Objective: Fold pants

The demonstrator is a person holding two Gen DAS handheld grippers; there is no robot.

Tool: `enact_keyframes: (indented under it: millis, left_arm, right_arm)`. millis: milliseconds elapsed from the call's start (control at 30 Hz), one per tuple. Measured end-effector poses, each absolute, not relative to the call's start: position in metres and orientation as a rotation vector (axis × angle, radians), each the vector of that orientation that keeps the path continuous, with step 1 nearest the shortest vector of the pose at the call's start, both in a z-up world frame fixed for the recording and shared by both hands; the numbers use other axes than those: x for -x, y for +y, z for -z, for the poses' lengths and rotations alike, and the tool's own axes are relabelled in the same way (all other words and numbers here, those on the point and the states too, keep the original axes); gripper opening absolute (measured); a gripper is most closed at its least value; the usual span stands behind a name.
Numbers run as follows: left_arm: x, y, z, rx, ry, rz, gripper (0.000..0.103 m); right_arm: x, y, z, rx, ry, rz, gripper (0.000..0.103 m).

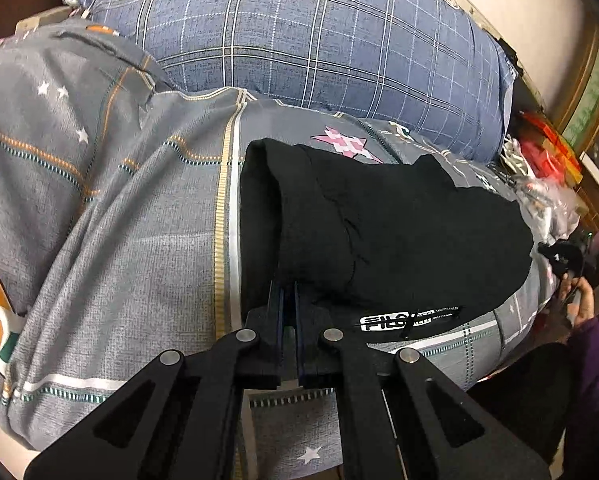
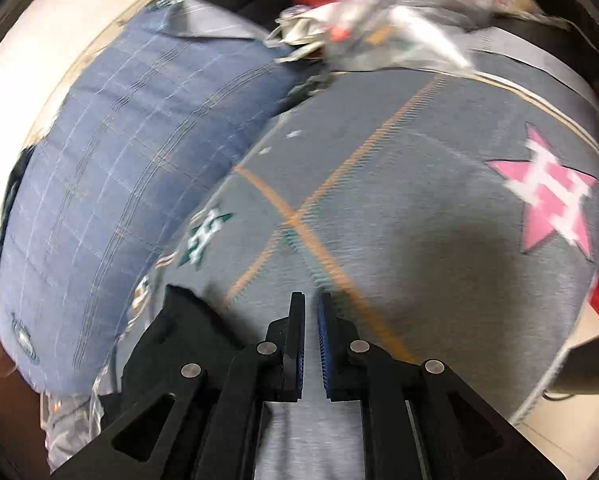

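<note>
The pants (image 1: pixel 399 236), black and folded into a bundle, lie on the grey quilt (image 1: pixel 119 200); this quilt serves as landmark; they sit on its right part in the left wrist view, just below a pink star (image 1: pixel 345 143) printed on it, with a white logo (image 1: pixel 395 320) on their near edge; the left gripper (image 1: pixel 287 296) has its jaws drawn together on the near left edge of the pants, a thin fold of black cloth pinched between them; behind the quilt rests a blue checked pillow (image 1: pixel 319 40), touching its far edge; at the quilt's right end lies a heap of clear bags and red things (image 1: pixel 547 168); a hand (image 1: pixel 579 300) in a purple sleeve shows off the quilt's right corner, with a black device above it; in the blurred right wrist view the right gripper (image 2: pixel 310 300) hangs over bare quilt, its jaws slightly parted with nothing between them, blue pads (image 2: pixel 325 340) showing; another pink star (image 2: pixel 547 196) lies to its right.
</note>
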State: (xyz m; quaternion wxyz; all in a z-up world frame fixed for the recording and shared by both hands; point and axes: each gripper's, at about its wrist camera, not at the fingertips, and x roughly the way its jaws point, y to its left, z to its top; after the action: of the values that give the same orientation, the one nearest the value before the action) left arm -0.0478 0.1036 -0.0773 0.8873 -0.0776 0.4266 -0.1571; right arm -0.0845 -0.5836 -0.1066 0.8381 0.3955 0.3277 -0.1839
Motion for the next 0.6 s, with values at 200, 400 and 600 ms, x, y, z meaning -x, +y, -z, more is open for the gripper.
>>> enact_keyframes:
  millis: [200, 400, 600]
  left_arm:
    - [0.051, 0.108, 0.08, 0.198, 0.881, 0.335, 0.003]
    - [0.053, 0.119, 0.077, 0.269, 0.835, 0.369, 0.003]
    - [0.06, 0.129, 0.066, 0.313, 0.769, 0.405, 0.003]
  right_arm:
    - [0.081, -0.578, 0.1, -0.879, 0.659, 0.265, 0.059]
    - [0.05, -0.545, 0.101, -0.835, 0.729, 0.183, 0.064]
    - [0.046, -0.529, 0.101, -0.737, 0.76, 0.19, 0.007]
